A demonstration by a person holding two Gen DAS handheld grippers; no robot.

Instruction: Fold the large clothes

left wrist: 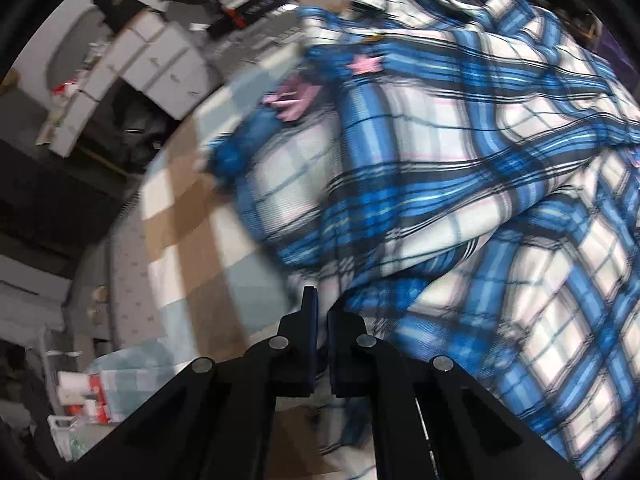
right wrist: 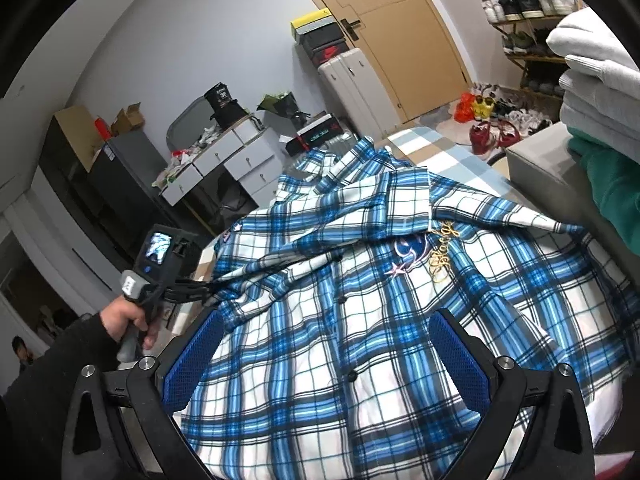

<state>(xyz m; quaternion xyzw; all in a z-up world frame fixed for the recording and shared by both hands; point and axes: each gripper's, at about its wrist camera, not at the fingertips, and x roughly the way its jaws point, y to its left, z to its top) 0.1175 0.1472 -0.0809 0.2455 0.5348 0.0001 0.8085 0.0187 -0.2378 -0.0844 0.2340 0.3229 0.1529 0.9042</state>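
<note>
My left gripper (left wrist: 318, 312) is clamped tight on a fold at the edge of the blue-and-white plaid cotton shirt (right wrist: 360, 300), which lies spread over the pale checked bedcover (left wrist: 188, 216). My right gripper (right wrist: 328, 344) hangs wide open above the shirt's front, gripping nothing.

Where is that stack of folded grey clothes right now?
In the right wrist view, the folded grey clothes sit at the far right edge, stacked on a green garment, just beyond the blue plaid shirt and in front of the shoe rack.
</note>
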